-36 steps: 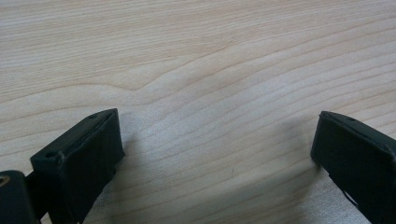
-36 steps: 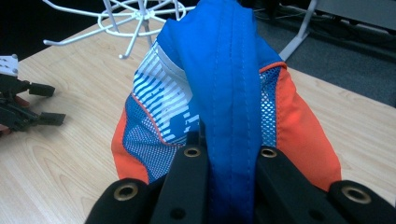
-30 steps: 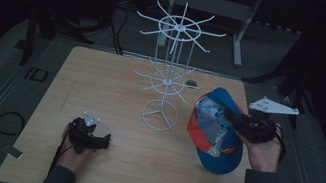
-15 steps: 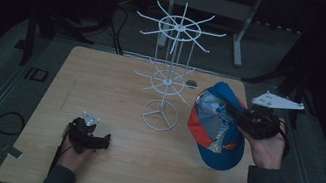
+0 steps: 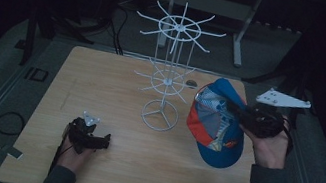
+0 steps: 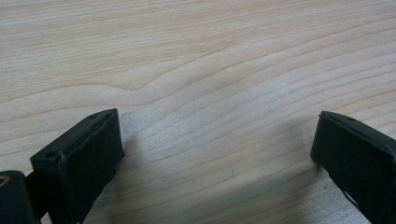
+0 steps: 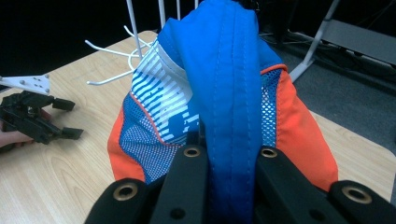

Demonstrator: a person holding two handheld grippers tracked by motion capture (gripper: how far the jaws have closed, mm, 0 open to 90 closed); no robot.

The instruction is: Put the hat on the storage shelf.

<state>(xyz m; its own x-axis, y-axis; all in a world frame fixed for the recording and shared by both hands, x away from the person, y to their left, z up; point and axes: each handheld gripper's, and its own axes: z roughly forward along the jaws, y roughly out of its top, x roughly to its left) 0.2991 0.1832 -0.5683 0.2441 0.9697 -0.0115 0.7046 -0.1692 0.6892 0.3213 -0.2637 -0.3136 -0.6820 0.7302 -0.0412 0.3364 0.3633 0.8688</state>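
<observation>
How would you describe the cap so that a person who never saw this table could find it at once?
Start at the white wire rack standing mid-table on the wooden table. Just right of its base, the right gripper holds the cap up, pinching its blue fabric. It is the one colourful thing here: blue and orange, with mesh panels.
</observation>
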